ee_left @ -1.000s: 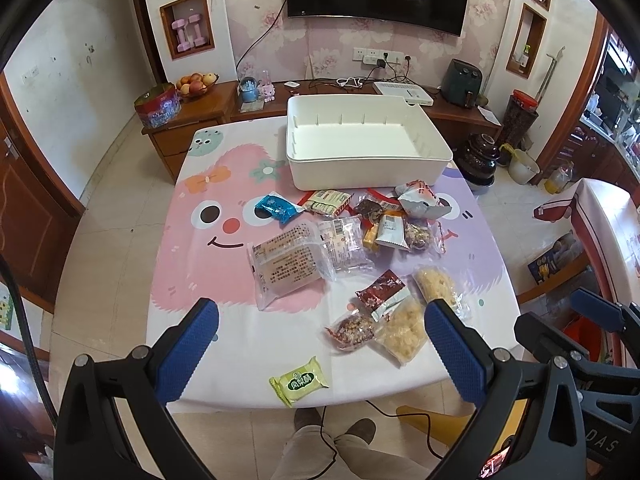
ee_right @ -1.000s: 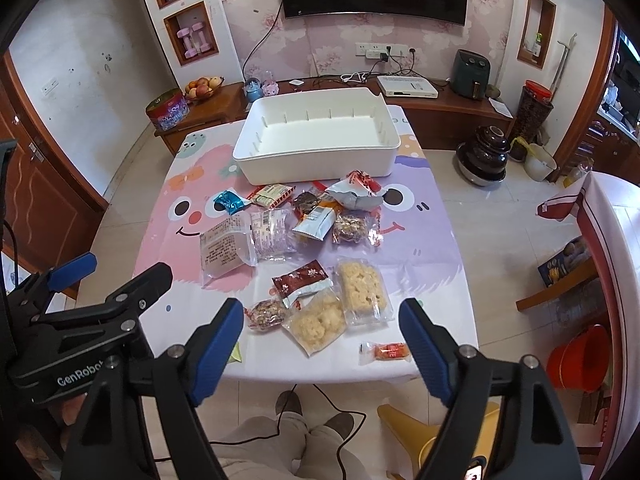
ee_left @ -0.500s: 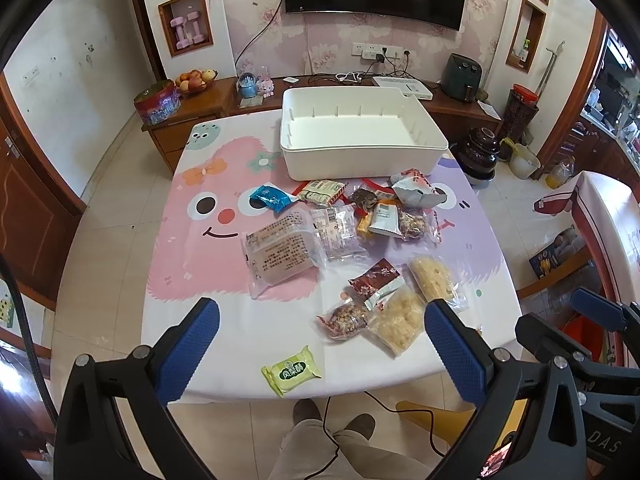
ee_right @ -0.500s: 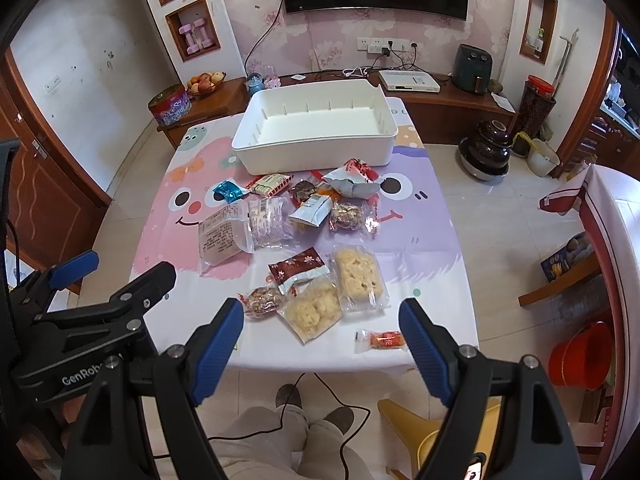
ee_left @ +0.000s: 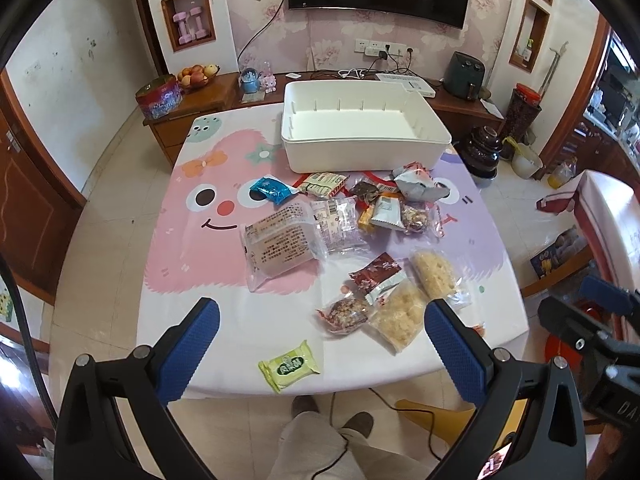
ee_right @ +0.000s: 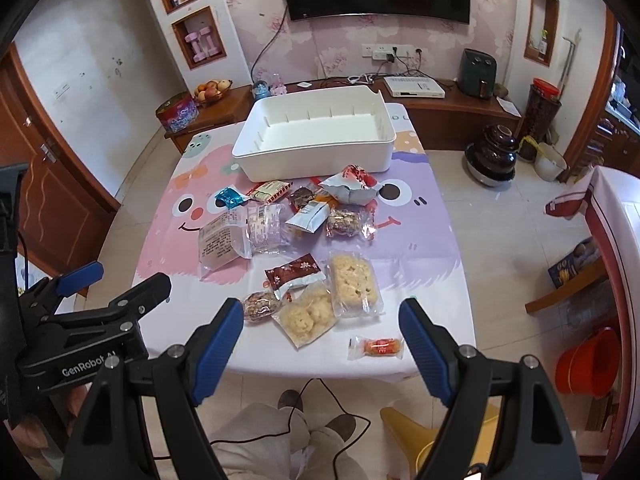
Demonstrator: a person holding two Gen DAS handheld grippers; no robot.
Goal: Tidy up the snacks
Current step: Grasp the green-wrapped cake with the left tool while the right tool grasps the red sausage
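Note:
An empty white bin (ee_left: 362, 136) (ee_right: 320, 144) stands at the far side of the table. Several wrapped snacks lie scattered in front of it: a large clear bag (ee_left: 282, 246), a blue packet (ee_left: 270, 190), a dark red packet (ee_left: 378, 276) (ee_right: 294, 274), pale rice cakes (ee_right: 354, 284), a green packet (ee_left: 290, 366) near the front edge and a small orange sweet (ee_right: 378, 347). My left gripper (ee_left: 320, 332) hangs open above the table's near edge, holding nothing. My right gripper (ee_right: 320, 324) is open too, high over the front right snacks.
The table carries a pink and purple cartoon cloth (ee_left: 188, 216). A person's legs and shoes (ee_left: 332, 420) stand at the front edge with a cable. A wooden sideboard (ee_left: 188, 108) runs behind the table, and a red bucket (ee_right: 588, 364) sits on the floor at right.
Both grippers have drawn back and risen slightly, so the table looks smaller and lower in both views. Both stay open; no snack has moved.

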